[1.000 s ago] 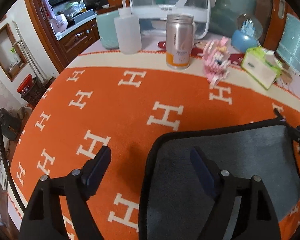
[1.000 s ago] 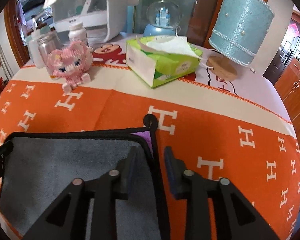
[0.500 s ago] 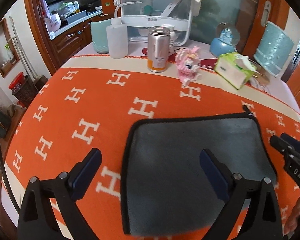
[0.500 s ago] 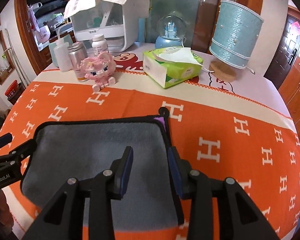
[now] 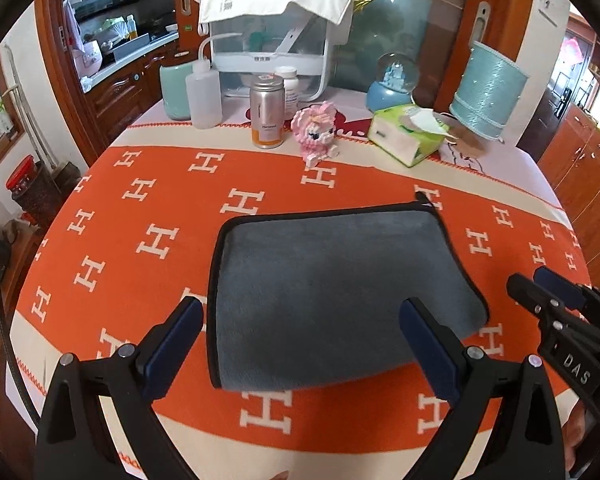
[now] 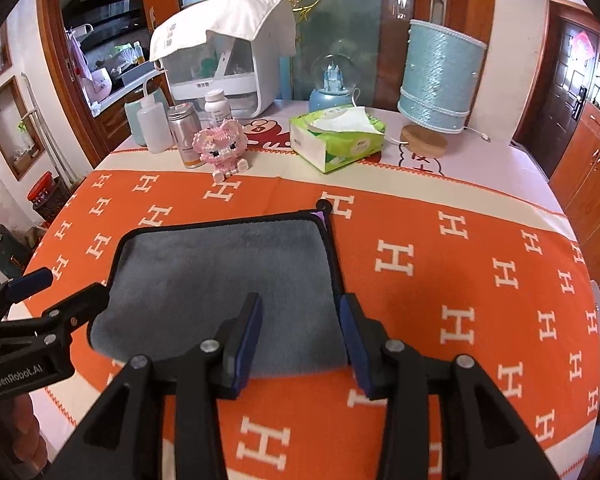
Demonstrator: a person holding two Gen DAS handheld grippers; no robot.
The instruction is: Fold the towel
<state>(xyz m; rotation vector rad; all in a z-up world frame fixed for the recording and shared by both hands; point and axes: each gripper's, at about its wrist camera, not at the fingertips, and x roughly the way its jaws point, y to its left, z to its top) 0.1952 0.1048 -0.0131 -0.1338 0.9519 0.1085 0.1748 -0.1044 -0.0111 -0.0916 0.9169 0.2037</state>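
Orange cloth with white H marks covers the table [image 5: 148, 216], bottles and a tissue box well beyond. Just ahead of both grippers lies the grey towel [image 5: 332, 288], flat, black-edged, apparently already doubled. It looks soft, plush and light, so it should drape and slide easily; the bound corners seem the surest hold. Left gripper [image 5: 300, 344] hangs wide open above its near edge, holding nothing. Right gripper [image 6: 300, 332] is partly open over the near right edge, also empty.
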